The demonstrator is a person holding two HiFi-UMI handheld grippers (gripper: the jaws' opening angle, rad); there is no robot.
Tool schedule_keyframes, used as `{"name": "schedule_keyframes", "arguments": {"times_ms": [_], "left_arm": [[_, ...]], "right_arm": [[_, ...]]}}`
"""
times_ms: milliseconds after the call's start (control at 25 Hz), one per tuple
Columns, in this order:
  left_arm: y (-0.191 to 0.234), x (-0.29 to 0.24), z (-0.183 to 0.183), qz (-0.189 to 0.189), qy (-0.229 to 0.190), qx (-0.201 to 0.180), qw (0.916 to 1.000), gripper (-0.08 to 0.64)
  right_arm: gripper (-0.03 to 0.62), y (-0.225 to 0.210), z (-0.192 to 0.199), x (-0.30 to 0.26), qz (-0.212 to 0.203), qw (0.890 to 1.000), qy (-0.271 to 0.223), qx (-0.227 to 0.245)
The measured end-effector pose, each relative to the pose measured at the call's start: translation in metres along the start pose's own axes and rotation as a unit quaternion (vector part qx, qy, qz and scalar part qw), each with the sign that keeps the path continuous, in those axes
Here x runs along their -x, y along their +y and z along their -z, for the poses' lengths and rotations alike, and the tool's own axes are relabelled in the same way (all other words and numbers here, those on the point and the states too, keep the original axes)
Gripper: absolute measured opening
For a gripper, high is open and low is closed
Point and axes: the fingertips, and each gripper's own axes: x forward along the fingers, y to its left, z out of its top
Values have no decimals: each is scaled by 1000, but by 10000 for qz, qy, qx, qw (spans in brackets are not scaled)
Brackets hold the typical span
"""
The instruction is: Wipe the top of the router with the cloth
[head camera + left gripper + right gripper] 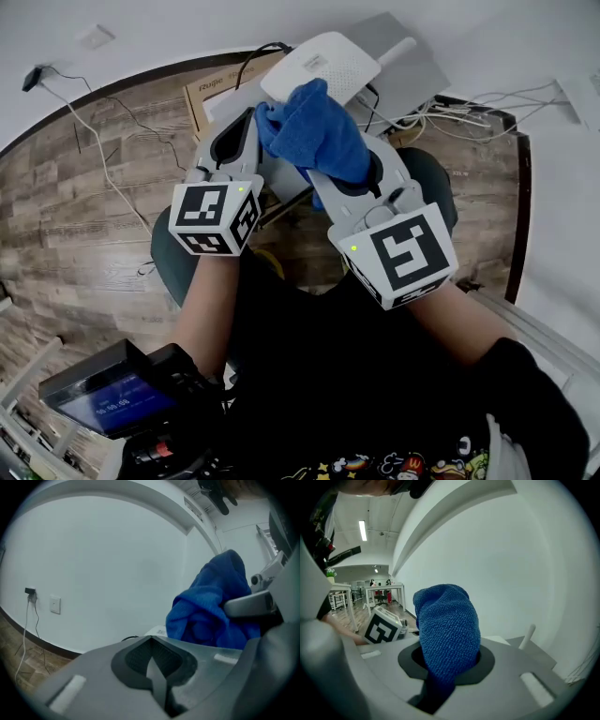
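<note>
Our right gripper [328, 167] has its jaws clamped on the blue cloth [314, 127], bunched into a thick pad. The pad sits over the near edge of the white router [328, 58], placed for wiping. Our left gripper [246, 122] hovers beside it, jaws together and empty.

grippers: 2 (left gripper [242, 127], right gripper [323, 155])
marker cubes [214, 217] [405, 253]: 2
cloth [314, 127]: 1
router [323, 61]: 1
cardboard box [211, 89]: 1
screen device [108, 394]: 1
</note>
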Motion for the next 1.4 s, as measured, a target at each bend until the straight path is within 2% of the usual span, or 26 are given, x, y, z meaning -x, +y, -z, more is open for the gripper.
{"name": "schedule_keyframes", "arguments": {"times_ms": [240,480,640,800,920,1080,1240,1400], "left_arm": [[-2,-9,-5,-124,-13,-21,9999,0],[-22,-17,-11,-180,-99,-221,9995,0],[-27,-11,-38,-180,-399,-291,9986,0],[-54,8,-68,295,-831,-272,9957,0],[-83,16,-71,753,-963,-307,9920,0],[-115,8,-54,1151,-732,-290,9902,0],[-139,-18,-22,1361,-249,-278,9900,0],[-164,-43,17,1440,154,-145,9894,0]], "right_arm": [[104,-43,-25,18,321,9990,-300,-13],[104,-83,-1,25,522,9980,-317,-138],[104,-98,3,17,563,9977,-259,-285],[104,-107,12,4,470,9980,-246,-356],[104,-114,21,-4,430,9978,-242,-438],[104,-138,24,-8,682,9963,-256,-453],[104,-163,34,-9,965,9945,-145,-383],[104,-169,62,-8,988,9940,185,-432]]}}
